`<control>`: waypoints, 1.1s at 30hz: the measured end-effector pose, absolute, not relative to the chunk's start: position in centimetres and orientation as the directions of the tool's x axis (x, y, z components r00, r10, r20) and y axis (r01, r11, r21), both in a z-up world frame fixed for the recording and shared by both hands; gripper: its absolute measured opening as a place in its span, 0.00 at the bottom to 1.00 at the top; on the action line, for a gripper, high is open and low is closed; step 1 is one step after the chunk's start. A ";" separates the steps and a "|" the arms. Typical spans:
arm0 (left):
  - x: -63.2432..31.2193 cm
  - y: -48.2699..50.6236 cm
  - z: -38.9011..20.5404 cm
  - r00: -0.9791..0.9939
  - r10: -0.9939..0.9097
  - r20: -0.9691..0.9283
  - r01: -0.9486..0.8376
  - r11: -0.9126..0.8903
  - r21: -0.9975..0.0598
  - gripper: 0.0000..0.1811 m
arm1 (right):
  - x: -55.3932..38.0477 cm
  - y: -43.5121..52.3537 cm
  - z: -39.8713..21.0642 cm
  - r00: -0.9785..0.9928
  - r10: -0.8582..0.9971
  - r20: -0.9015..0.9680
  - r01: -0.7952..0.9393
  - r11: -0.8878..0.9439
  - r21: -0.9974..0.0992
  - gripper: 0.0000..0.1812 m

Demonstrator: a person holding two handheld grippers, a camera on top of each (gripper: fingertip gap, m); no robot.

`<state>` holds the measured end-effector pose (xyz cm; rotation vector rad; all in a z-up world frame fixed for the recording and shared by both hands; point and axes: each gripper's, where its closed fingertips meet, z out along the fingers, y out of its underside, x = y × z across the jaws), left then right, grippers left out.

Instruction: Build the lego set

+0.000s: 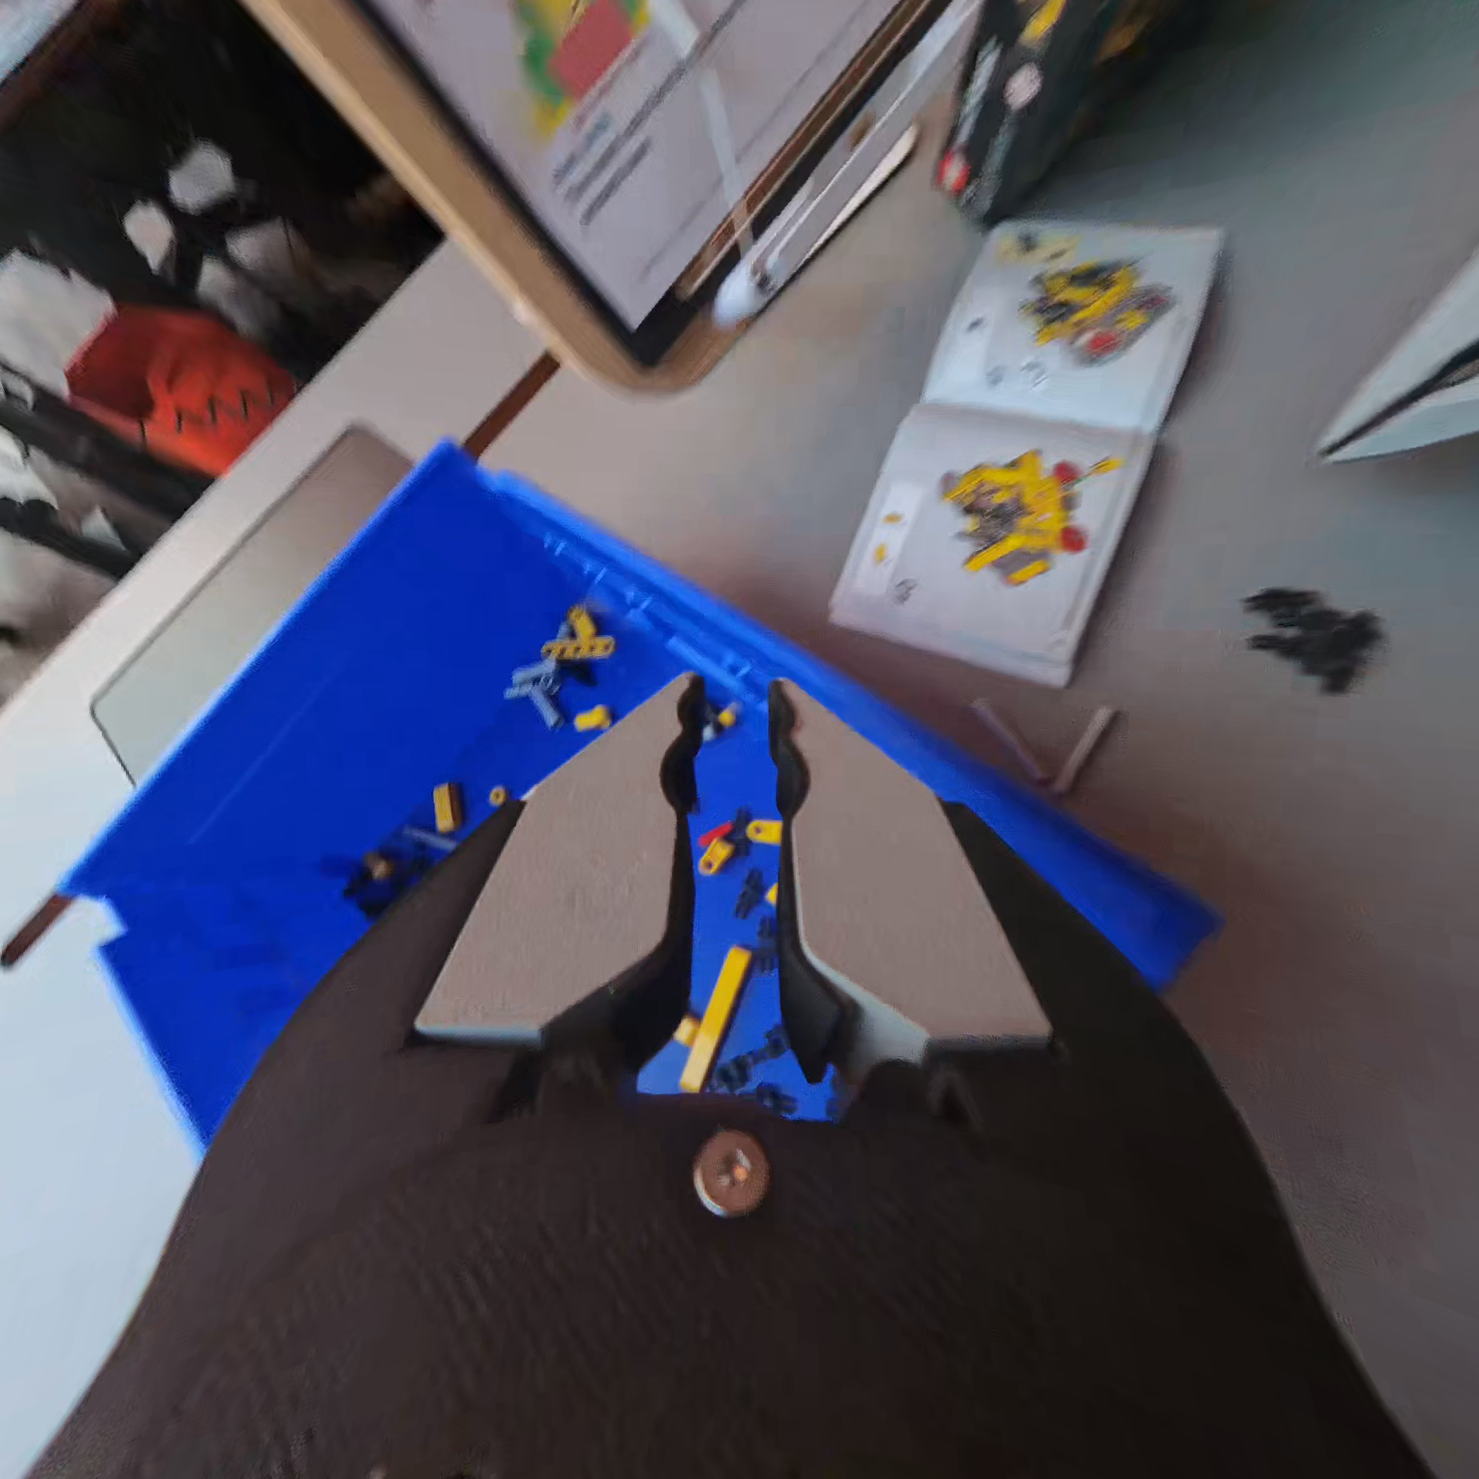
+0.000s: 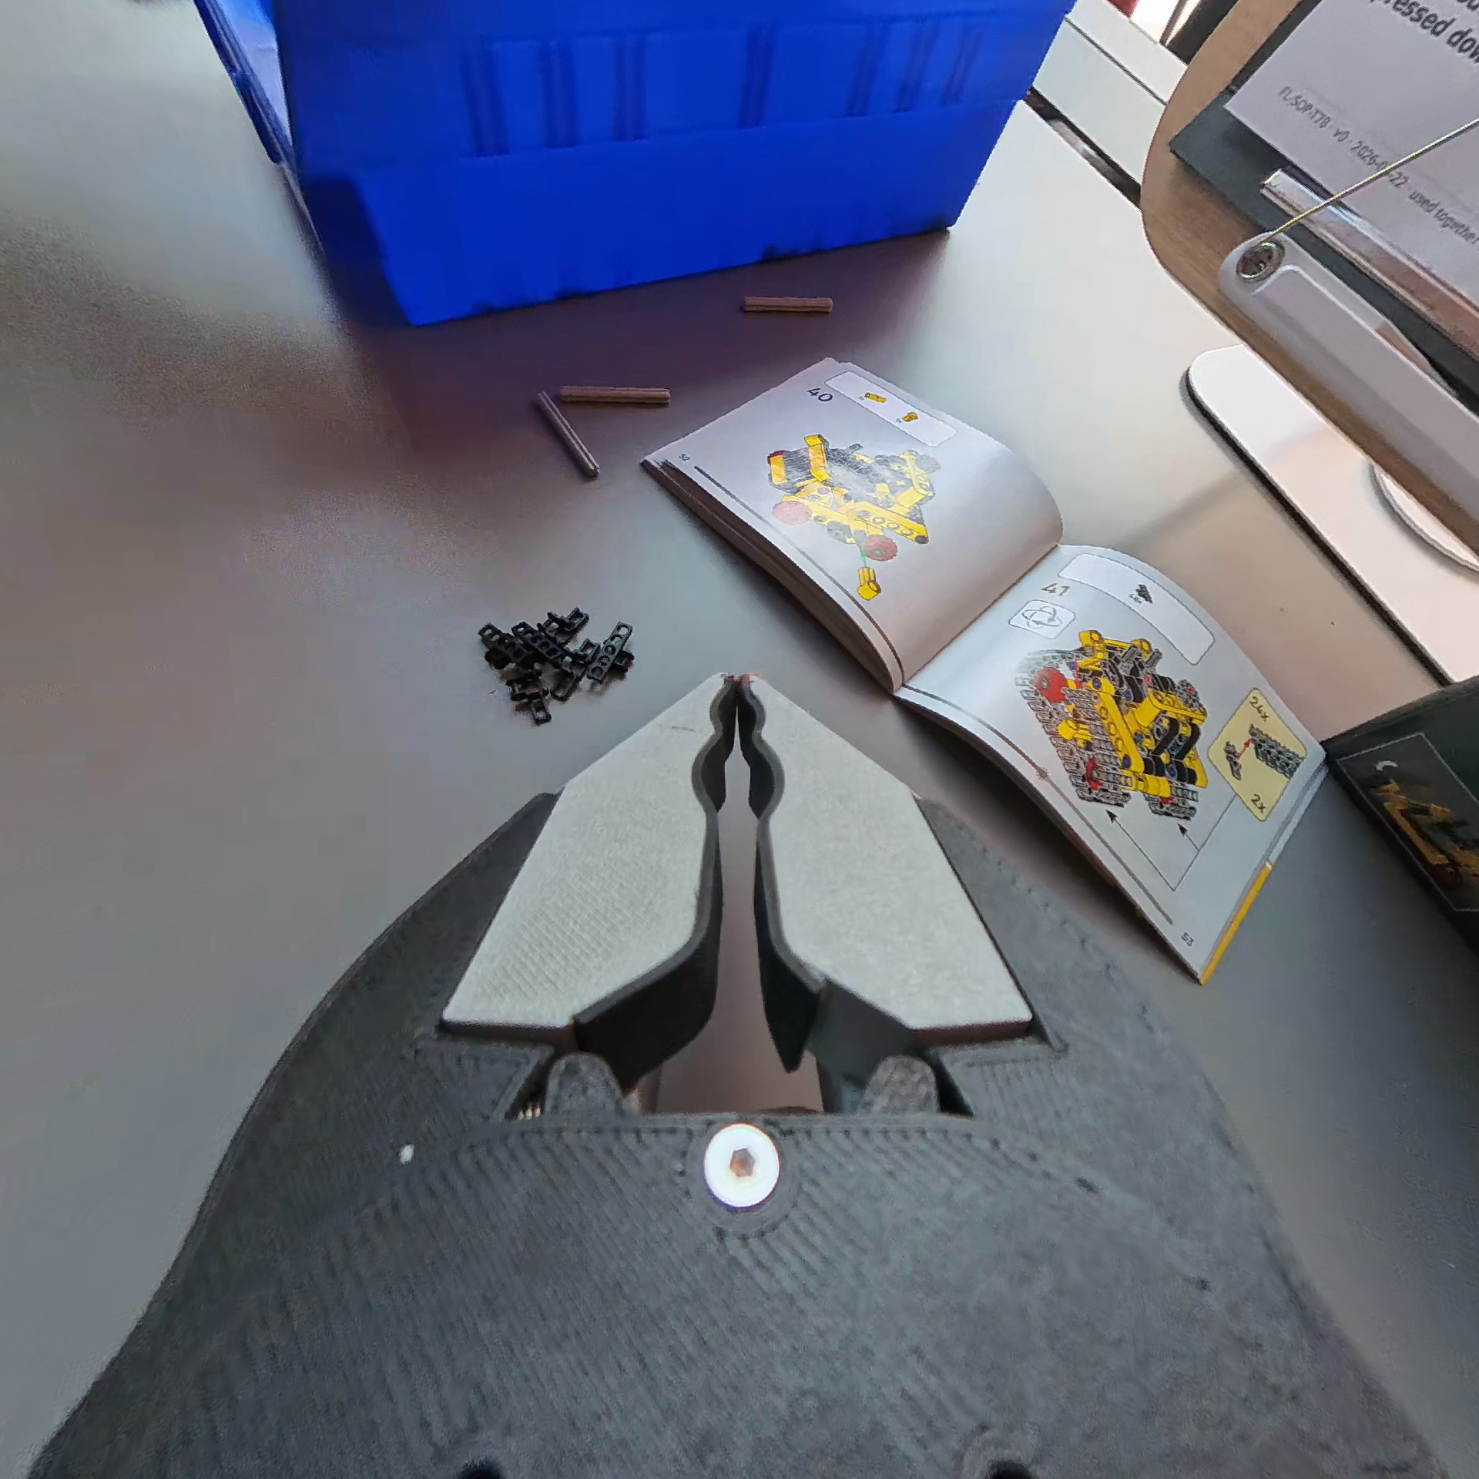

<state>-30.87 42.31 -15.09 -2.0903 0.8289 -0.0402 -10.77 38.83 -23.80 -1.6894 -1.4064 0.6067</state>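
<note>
My left gripper (image 1: 735,690) is open and empty, held above a blue bin (image 1: 336,720) that holds several loose yellow, black, grey and red lego pieces; a long yellow beam (image 1: 718,1016) lies between my fingers. My right gripper (image 2: 736,680) is shut and empty, low over the grey table. A small pile of black track links (image 2: 558,656) lies just left of its tips and also shows in the left wrist view (image 1: 1316,636). The open instruction booklet (image 2: 984,640) lies to the right, also in the left wrist view (image 1: 1024,448).
Three dark axle rods (image 2: 615,394) lie between the blue bin (image 2: 640,160) and the booklet. A tablet on a wooden stand (image 1: 560,160) stands behind. A dark lego box (image 2: 1416,792) lies at right, and shows in the left wrist view (image 1: 1032,88). My hands' fingertips stand some 25 cm from each other.
</note>
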 end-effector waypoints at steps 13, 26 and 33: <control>-34.9 44.4 -25.0 0.840 -0.501 -0.208 -0.518 -0.626 -0.583 0.09 | -11.0 38.7 -24.3 0.244 0.958 0.150 0.569 -0.016 -0.822 0.00; -35.2 45.5 -26.3 0.852 -0.488 -0.190 -0.499 -0.643 -0.581 0.00 | -11.0 38.5 -23.9 0.237 0.959 0.158 0.560 -0.002 -0.829 0.00; -35.1 45.3 -26.4 0.837 -0.497 -0.226 -0.526 -0.620 -0.583 0.01 | -10.9 38.7 -23.7 0.248 0.955 0.160 0.554 -0.004 -0.833 0.00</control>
